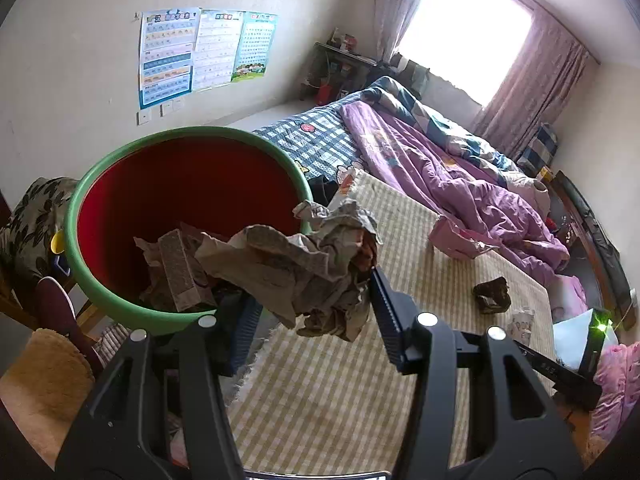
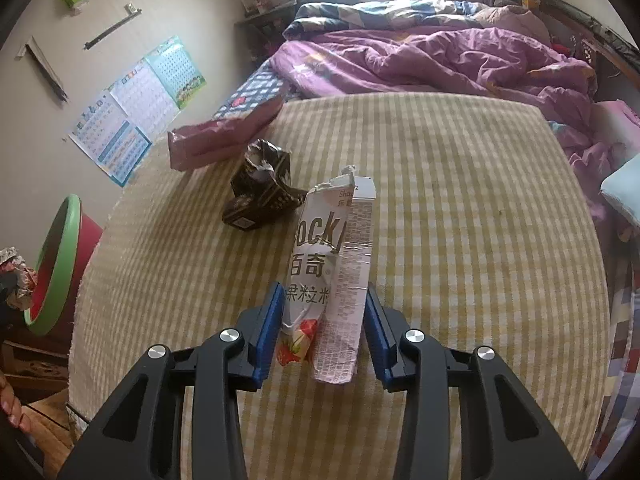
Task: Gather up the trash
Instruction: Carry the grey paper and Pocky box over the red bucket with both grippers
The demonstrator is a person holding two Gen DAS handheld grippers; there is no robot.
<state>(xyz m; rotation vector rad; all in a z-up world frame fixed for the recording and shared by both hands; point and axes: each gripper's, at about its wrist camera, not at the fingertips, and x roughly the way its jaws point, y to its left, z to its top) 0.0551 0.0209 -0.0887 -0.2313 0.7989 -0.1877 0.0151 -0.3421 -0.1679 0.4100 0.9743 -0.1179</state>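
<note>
My left gripper is shut on a crumpled grey paper wad and holds it at the near rim of a green-rimmed red bin, which holds other paper scraps. My right gripper is open; its blue pads straddle a flattened pink Pocky box lying on the checked bedspread. A crushed dark carton and a pink wrapper lie beyond it. The bin also shows at the left of the right wrist view.
A rumpled purple quilt covers the far side of the bed. Posters hang on the wall. A chair with a patterned cushion stands left of the bin. A pillow lies at the right edge.
</note>
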